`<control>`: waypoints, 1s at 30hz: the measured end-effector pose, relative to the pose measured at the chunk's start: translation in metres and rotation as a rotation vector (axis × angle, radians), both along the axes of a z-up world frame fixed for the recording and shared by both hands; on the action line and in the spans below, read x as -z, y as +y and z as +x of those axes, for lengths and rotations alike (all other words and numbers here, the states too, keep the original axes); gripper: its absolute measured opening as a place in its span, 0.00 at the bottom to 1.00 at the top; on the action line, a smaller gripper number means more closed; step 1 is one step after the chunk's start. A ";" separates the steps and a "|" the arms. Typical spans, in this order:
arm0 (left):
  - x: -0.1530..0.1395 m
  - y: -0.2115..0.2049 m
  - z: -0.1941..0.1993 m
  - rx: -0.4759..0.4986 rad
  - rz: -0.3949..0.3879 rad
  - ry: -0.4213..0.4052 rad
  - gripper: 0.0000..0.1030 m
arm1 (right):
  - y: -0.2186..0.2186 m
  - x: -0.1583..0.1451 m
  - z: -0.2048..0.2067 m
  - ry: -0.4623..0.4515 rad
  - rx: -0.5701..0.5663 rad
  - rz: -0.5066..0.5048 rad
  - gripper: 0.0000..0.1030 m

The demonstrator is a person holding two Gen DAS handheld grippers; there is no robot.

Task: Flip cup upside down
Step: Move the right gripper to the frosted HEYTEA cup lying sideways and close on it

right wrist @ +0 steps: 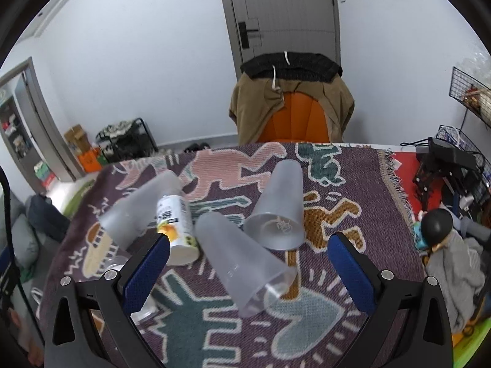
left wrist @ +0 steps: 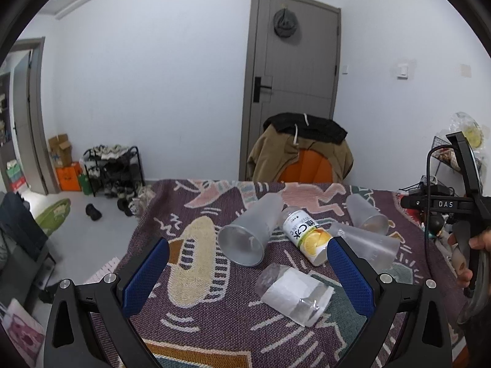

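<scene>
Three frosted plastic cups lie on their sides on a patterned cloth-covered table (left wrist: 214, 331). In the left wrist view: one cup (left wrist: 250, 230) at centre with its mouth towards me, one (left wrist: 366, 214) further right, one (left wrist: 365, 245) partly behind my right finger. In the right wrist view the same cups lie at left (right wrist: 138, 211), centre (right wrist: 242, 260) and upper right (right wrist: 280, 208). My left gripper (left wrist: 247, 263) is open and empty above the table. My right gripper (right wrist: 248, 257) is open and empty, with the centre cup between its fingers' line of sight.
A lemon-drink bottle (left wrist: 307, 236) and a clear bottle with a white label (left wrist: 294, 294) lie among the cups. An orange chair draped with clothes (right wrist: 291, 104) stands beyond the table. Clutter and a wire rack (right wrist: 448, 168) sit at the right edge.
</scene>
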State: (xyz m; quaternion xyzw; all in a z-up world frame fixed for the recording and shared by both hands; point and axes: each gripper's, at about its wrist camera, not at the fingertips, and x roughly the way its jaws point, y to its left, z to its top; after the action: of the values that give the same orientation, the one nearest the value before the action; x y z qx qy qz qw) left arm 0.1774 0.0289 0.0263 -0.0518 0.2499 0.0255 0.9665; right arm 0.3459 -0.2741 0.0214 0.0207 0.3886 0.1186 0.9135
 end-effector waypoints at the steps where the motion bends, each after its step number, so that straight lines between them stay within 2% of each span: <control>1: 0.002 0.000 0.003 -0.001 -0.008 0.008 1.00 | 0.000 0.003 0.009 0.024 -0.009 -0.001 1.00; 9: 0.018 0.002 0.038 -0.015 -0.022 0.062 1.00 | -0.015 0.023 0.067 0.142 0.009 0.010 1.00; 15: 0.031 0.007 0.053 -0.031 -0.042 0.105 1.00 | -0.033 0.041 0.103 0.214 0.049 0.063 0.99; 22: 0.053 0.018 0.074 -0.066 -0.068 0.170 0.99 | -0.029 0.069 0.126 0.282 0.048 0.051 0.99; 26: 0.064 0.028 0.081 -0.084 -0.110 0.193 0.99 | -0.023 0.083 0.137 0.320 0.047 0.060 0.99; 30: 0.071 0.032 0.083 -0.089 -0.114 0.208 0.98 | -0.014 0.096 0.146 0.357 0.044 0.039 0.99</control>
State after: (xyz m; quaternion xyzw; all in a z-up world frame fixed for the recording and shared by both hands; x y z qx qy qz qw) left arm 0.2601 0.0610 -0.0449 -0.1148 0.3472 0.0594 0.9288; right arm 0.4917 -0.2883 -0.0751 0.0677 0.5416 0.1008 0.8318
